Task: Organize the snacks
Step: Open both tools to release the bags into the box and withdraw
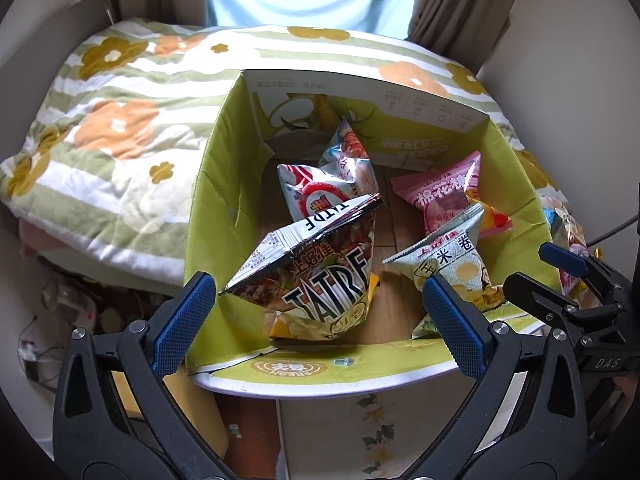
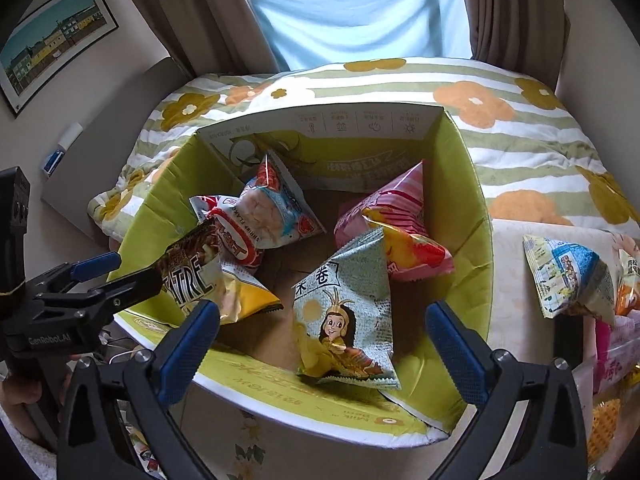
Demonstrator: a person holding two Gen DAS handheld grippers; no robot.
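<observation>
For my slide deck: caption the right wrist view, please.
Open right gripper above a green cardboard box of snack bags, the pale corn-roll bag nearest.

Brown curtains (image 2: 516,8) frame a bright window (image 2: 360,12); a framed picture (image 2: 52,40) hangs on the wall.

Lime-green box (image 2: 472,216), pale-green cartoon-girl packet (image 2: 348,312), pink striped packet (image 2: 392,200), green-striped orange-flowered quilt (image 2: 520,140).
</observation>
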